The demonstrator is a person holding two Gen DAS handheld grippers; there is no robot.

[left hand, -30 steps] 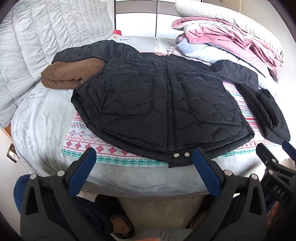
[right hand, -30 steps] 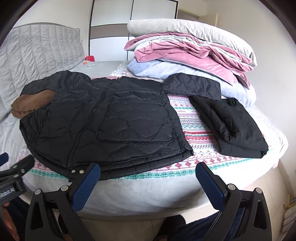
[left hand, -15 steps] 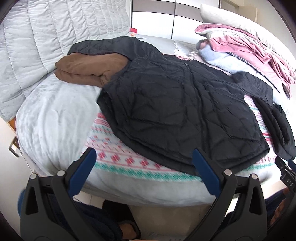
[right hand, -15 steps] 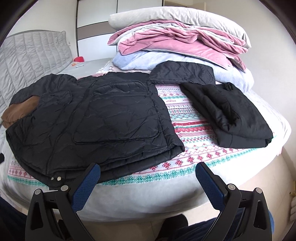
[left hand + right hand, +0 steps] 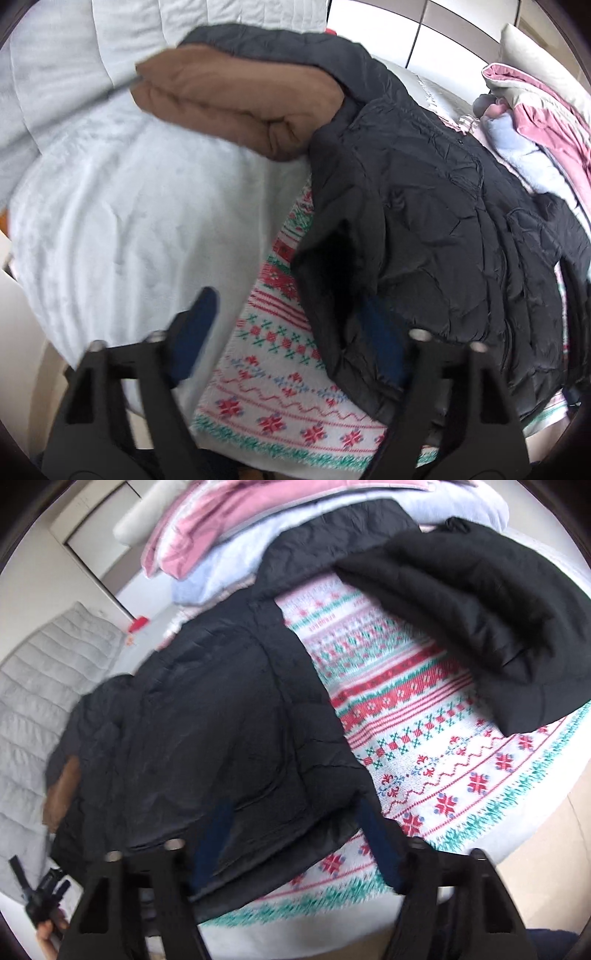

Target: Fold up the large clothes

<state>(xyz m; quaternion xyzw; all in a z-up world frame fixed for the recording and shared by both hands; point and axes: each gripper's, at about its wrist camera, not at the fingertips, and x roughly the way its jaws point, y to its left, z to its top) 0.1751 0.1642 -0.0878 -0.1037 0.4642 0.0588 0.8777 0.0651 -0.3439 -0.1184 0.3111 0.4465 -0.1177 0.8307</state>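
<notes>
Lying flat on the patterned blanket point(image 5: 436, 760) at the near edge of the bed, zipped and spread for folding: black quilted jacket point(image 5: 436, 229). Closing in on its two near hem corners, jaws narrowing but apart, corner fabric between them, not yet pinched: left gripper point(image 5: 295, 328), right gripper point(image 5: 295, 830)

Bed with pale grey plush cover point(image 5: 110, 229), grey quilted padded headboard point(image 5: 62, 55) at its far end. Knitted white blanket with red and green snowflake bands point(image 5: 443, 746) spread across it. White wardrobe doors with grey band point(image 5: 424, 26) behind. Beige floor point(image 5: 532, 882) below. Soft, even daylight.
</notes>
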